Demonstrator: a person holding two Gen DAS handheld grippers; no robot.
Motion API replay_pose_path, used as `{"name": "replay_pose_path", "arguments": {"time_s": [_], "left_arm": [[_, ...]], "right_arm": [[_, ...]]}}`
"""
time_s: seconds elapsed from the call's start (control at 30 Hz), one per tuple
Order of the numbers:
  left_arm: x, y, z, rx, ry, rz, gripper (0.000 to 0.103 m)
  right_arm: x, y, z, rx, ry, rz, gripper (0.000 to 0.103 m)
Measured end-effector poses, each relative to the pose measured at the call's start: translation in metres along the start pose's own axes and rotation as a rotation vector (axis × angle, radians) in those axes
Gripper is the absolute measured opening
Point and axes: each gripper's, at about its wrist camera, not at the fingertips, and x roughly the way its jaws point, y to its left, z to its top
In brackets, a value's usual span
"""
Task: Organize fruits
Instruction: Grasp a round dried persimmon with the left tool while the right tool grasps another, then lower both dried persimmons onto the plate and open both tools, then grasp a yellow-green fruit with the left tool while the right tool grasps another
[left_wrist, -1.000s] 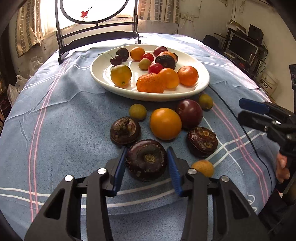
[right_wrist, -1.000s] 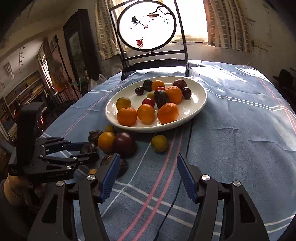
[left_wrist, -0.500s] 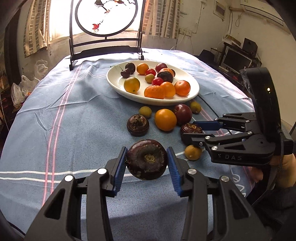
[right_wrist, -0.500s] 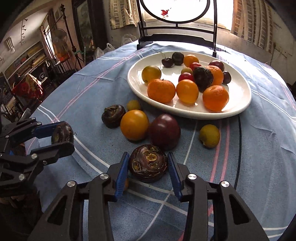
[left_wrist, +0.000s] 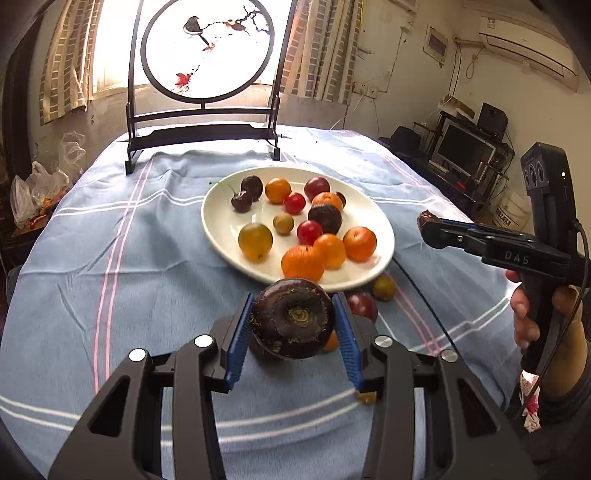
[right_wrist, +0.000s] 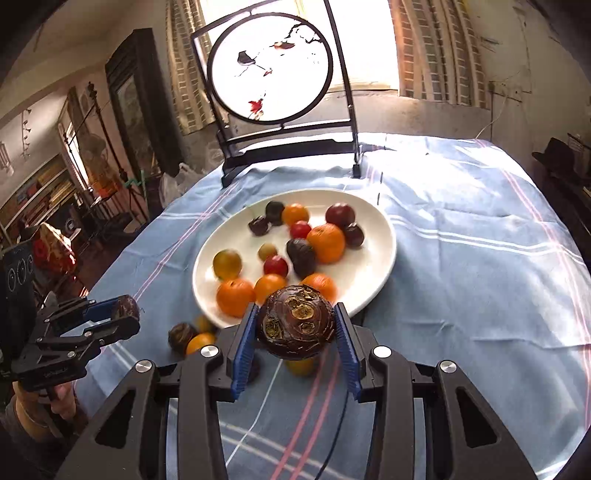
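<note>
A dark fruit (left_wrist: 293, 323) is clamped in the left hand-held gripper (left_wrist: 293, 332), another dark fruit (right_wrist: 295, 323) in the right hand-held gripper (right_wrist: 295, 332); both are held clear of the worktop (left_wrist: 110, 295), probably for carrying to the plate (left_wrist: 369, 206).

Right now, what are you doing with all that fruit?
A person is sorting fruit with two hand-held grippers. The left gripper is shut on a dark round fruit, lifted off the blue cloth. The right gripper has just closed its jaws on another dark fruit. Both hang near the white plate, which already holds many fruits. A few fruits remain on the cloth.
</note>
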Motion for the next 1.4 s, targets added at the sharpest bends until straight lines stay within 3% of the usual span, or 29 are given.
{"name": "replay_pose_path", "arguments": {"time_s": [0.27,0.3,0.33,0.43,0.67,0.8,0.93,1.0,1.07,1.13,1.2,1.27,1.4], "left_arm": [[0.074,0.012,0.075,-0.067,0.018,0.014,0.043],[0.083,0.015,0.079,-0.079,0.029,0.018,0.045],[0.090,0.019,0.083,-0.090,0.039,0.029,0.051],[0.091,0.029,0.083,-0.135,0.038,0.034,0.059],[0.044,0.017,0.035,-0.067,0.027,0.007,0.067],[0.018,-0.014,-0.013,0.085,0.056,0.007,0.069],[0.006,-0.046,-0.054,0.182,0.096,-0.037,0.069],[0.007,-0.060,-0.067,0.223,0.093,-0.019,0.069],[0.015,-0.066,-0.073,0.227,0.100,-0.003,0.065],[0.028,-0.066,-0.075,0.201,0.142,-0.012,0.041],[0.037,-0.066,-0.078,0.187,0.180,-0.046,0.026],[0.036,-0.071,-0.081,0.214,0.154,-0.013,0.026],[0.022,-0.066,-0.081,0.168,0.116,-0.041,0.026]], "right_arm": [[0.065,-0.028,0.049,0.043,-0.018,-0.058,0.043],[0.070,-0.029,0.051,0.046,-0.027,-0.054,0.053],[0.073,-0.029,0.052,0.050,-0.034,-0.061,0.056],[0.071,-0.028,0.050,0.067,-0.039,-0.039,0.056],[0.032,-0.017,0.008,0.032,-0.025,-0.011,0.056],[0.007,-0.014,-0.026,0.026,-0.011,-0.009,0.058],[-0.010,-0.011,-0.053,0.027,0.001,-0.013,0.058],[-0.016,-0.010,-0.061,0.032,0.003,-0.011,0.058],[-0.020,-0.009,-0.068,0.040,0.002,-0.003,0.058],[-0.021,-0.008,-0.073,0.044,0.010,0.000,0.058],[-0.021,-0.007,-0.078,0.046,0.022,0.003,0.058],[-0.019,-0.005,-0.082,0.037,0.035,0.002,0.058],[-0.009,-0.003,-0.080,0.024,0.066,0.011,0.058]]}}
